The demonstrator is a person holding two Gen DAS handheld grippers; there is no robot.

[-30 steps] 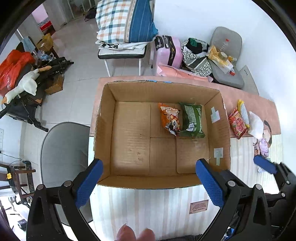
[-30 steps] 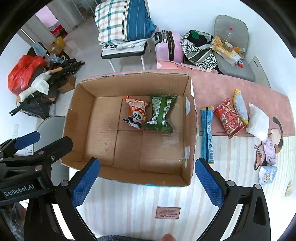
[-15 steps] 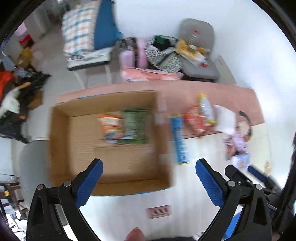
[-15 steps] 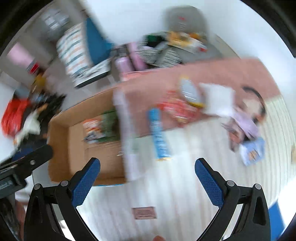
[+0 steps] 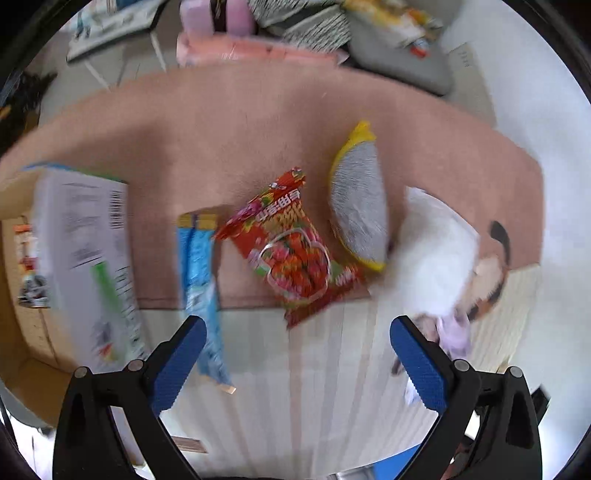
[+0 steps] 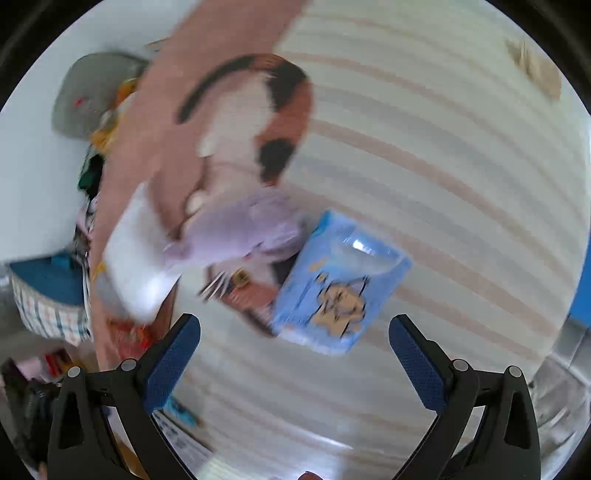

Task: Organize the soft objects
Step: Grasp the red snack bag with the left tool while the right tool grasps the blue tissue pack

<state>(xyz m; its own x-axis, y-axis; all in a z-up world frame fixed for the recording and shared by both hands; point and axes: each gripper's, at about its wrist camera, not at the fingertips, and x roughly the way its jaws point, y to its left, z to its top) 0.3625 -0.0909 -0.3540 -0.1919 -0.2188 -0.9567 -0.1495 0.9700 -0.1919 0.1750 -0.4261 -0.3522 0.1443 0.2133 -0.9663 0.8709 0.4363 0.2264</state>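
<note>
My left gripper [image 5: 299,365] is open and empty above the table, in front of a red snack packet [image 5: 291,251]. A long blue packet [image 5: 199,280] lies to its left, a grey and yellow pouch [image 5: 358,210] and a white soft pack [image 5: 439,251] to its right. The cardboard box [image 5: 22,332] is at the left edge. My right gripper [image 6: 295,365] is open and empty just short of a light blue tissue pack [image 6: 340,284]. A lilac soft toy [image 6: 236,232] and the white pack [image 6: 136,258] lie to its left. Both views are blurred.
The table has a pink cloth [image 5: 221,122] at the back and a striped cloth [image 6: 443,147] in front, with a cat picture [image 6: 258,122] on it. A grey chair [image 5: 402,62] and a pink suitcase [image 5: 221,18] stand behind the table.
Both grippers have swung right, away from the box. The left one now faces the snack packets; the right one has turned and dropped toward the tissue pack. Both jaws stay open.
</note>
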